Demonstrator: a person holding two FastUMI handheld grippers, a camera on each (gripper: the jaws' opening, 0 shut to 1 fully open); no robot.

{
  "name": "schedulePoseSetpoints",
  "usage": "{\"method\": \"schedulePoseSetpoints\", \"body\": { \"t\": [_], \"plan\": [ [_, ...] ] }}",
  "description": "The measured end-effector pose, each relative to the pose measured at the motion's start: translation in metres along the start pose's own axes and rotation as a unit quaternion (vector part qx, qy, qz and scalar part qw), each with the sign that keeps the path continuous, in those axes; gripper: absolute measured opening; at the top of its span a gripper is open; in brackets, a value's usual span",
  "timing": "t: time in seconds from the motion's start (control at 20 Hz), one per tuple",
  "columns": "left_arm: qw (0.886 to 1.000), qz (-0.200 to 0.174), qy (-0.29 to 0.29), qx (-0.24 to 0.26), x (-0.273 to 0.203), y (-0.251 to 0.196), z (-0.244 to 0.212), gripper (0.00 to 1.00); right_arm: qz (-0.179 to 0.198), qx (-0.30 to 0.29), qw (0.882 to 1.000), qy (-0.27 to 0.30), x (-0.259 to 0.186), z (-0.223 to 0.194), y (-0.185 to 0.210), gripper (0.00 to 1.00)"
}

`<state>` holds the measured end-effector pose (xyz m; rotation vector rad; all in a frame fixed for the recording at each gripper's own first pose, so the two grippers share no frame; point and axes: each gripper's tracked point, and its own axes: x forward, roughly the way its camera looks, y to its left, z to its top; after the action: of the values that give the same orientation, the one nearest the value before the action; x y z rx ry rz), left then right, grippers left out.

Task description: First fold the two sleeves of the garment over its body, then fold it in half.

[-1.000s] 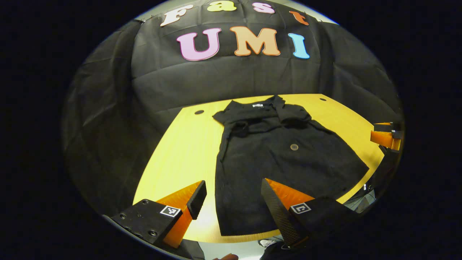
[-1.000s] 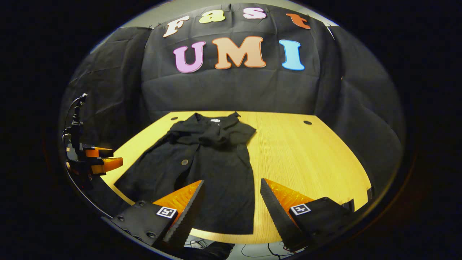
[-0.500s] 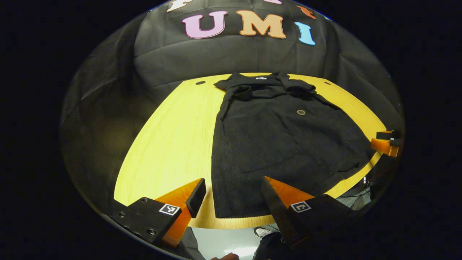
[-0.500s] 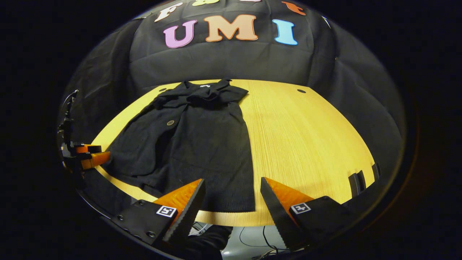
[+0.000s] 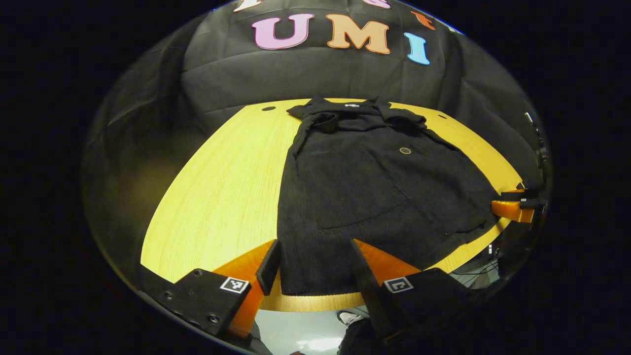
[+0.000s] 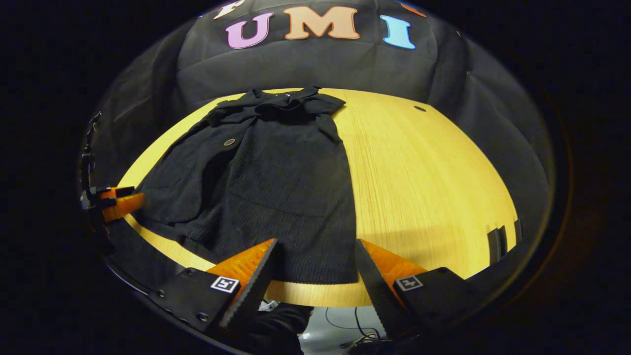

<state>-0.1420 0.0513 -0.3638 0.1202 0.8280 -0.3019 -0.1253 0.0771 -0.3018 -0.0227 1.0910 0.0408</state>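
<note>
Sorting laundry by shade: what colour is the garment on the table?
Plain black, no pattern. The garment shows best in the right gripper view, against the yellow wooden table.

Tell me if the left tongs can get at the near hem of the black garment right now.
Probably yes. The left tongs are open and straddle the near-left corner of the black garment, whose hem lies flat at the table edge with nothing on it.
</note>
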Motion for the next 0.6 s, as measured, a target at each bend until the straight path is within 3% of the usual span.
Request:
{"method": "schedulePoseSetpoints", "body": {
  "t": [0.1,0.2,0.25,0.3,0.35,0.6],
  "plan": [
    [1.0,-0.016,-0.001,0.006,0.003,-0.009,0.001,0.76,0.008,0.002,1.0,-0.001,0.001,0.004,0.005,0.64],
    [0.999,-0.045,-0.002,-0.002,0.002,-0.024,0.003,0.38,0.016,-0.001,1.0,-0.006,0.005,0.003,0.015,0.3],
    [0.999,-0.039,0.006,-0.011,0.007,-0.022,0.003,0.19,0.011,-0.004,1.0,-0.017,0.005,0.006,0.016,0.13],
    [0.999,-0.038,0.012,-0.013,0.007,-0.022,0.003,0.0,0.005,-0.01,1.0,-0.017,0.005,0.004,0.016,0.13],
    [0.999,-0.041,0.018,-0.019,0.006,-0.023,0.003,0.0,0.006,-0.013,1.0,-0.02,0.005,0.005,0.016,0.09],
    [0.995,-0.06,0.027,-0.074,0.005,-0.02,0.002,0.0,0.042,0.03,0.999,-0.003,0.005,0.007,0.02,0.08]
  ]
}}
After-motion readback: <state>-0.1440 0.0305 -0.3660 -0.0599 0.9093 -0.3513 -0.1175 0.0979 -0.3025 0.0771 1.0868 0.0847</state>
